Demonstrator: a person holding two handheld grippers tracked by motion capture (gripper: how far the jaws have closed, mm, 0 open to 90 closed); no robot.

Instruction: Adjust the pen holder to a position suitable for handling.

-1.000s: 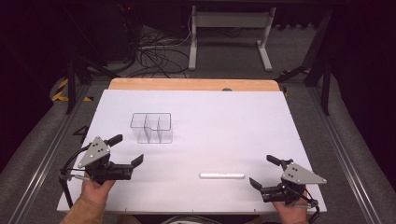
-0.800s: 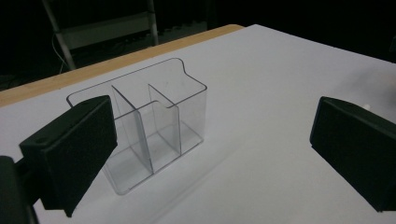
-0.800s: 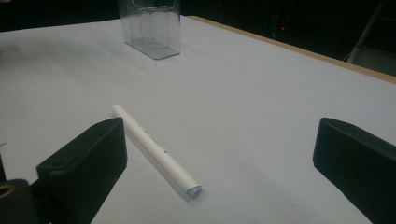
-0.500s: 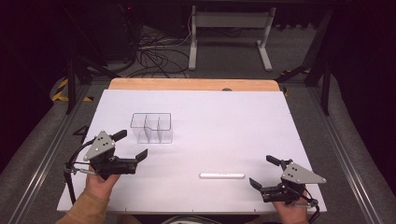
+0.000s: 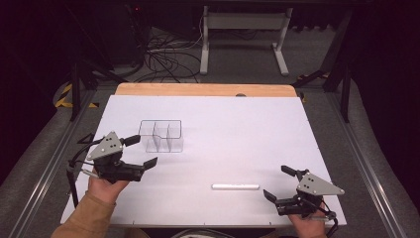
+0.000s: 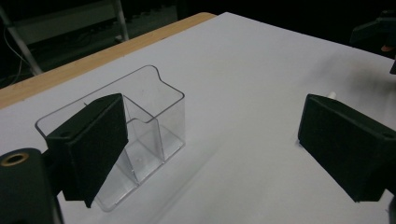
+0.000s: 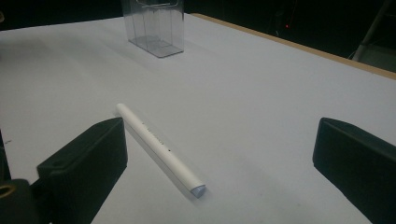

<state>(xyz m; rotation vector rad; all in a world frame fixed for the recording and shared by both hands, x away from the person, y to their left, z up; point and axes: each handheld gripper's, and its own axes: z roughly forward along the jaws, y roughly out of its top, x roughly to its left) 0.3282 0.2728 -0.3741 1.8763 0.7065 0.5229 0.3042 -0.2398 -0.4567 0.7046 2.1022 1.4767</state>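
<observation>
Here, a clear, boxy plastic organizer (image 5: 162,136) stands just at one o'clock of the spread, empty left gripper (image 5: 140,151); a smooth white tube (image 5: 235,186) lies at ten o'clock of the spread right gripper (image 5: 278,183).

One clear divided container (image 5: 161,136); one white stick (image 5: 236,187); two tongs, left (image 5: 141,150) and right (image 5: 283,183).

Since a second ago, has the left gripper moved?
Yes. The left gripper has shifted toward the clear plastic three-compartment organizer, its open jaws closing slightly, empty.
</observation>
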